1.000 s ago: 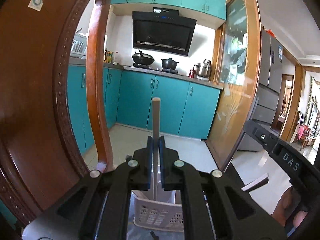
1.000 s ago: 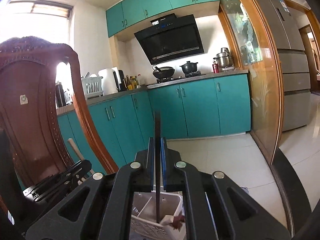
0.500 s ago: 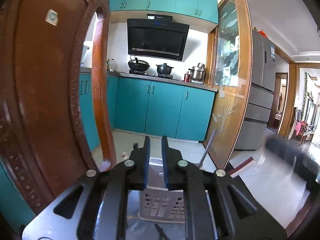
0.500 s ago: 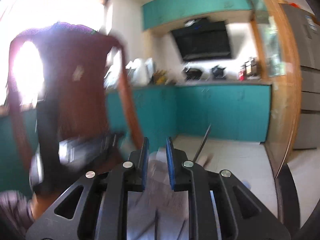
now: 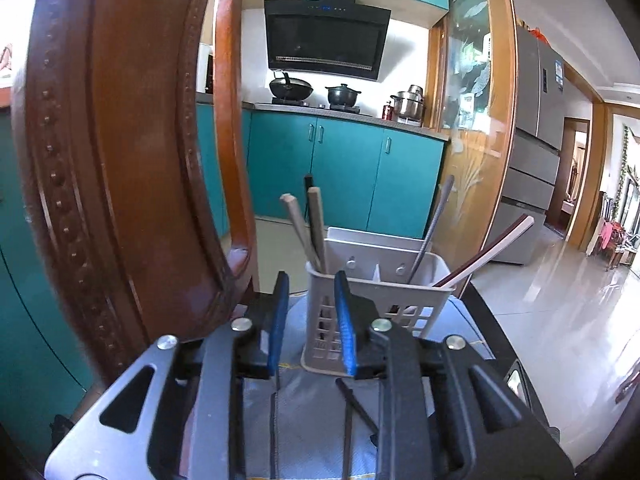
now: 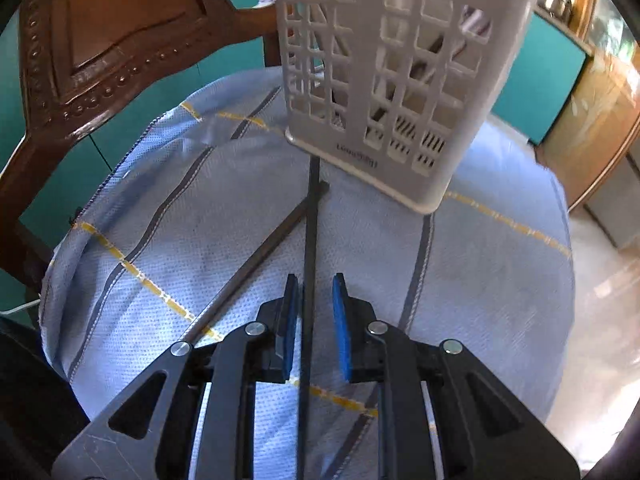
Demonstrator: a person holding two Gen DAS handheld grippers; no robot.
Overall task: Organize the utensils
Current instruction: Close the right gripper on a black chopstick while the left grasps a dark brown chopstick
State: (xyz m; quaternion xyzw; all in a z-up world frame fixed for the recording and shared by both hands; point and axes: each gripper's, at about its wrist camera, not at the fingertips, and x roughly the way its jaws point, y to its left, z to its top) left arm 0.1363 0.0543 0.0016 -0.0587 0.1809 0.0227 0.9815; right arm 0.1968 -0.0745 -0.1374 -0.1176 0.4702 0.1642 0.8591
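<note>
A white slotted utensil basket (image 5: 376,280) stands on a blue checked cloth (image 6: 240,216). It holds tan chopsticks (image 5: 316,228) on its left, and a grey one (image 5: 432,228) and a red-and-white one (image 5: 488,250) on its right. My left gripper (image 5: 310,320) is open and empty just in front of the basket. My right gripper (image 6: 314,320) is open, low over the cloth, with a black chopstick (image 6: 310,240) lying between its jaws. A second dark chopstick (image 6: 256,260) lies crossed to its left. The basket (image 6: 400,76) is just beyond.
A carved wooden chair back (image 5: 120,160) stands close on the left, also in the right wrist view (image 6: 112,40). Teal kitchen cabinets (image 5: 344,176) and a wood-framed glass door (image 5: 472,140) lie behind. The cloth-covered surface drops off to tiled floor (image 5: 560,300) on the right.
Both grippers have opened and let go of the chopsticks they held; those now stand in the basket. The right gripper has dropped down to the chopsticks on the cloth. The left has pulled back.
</note>
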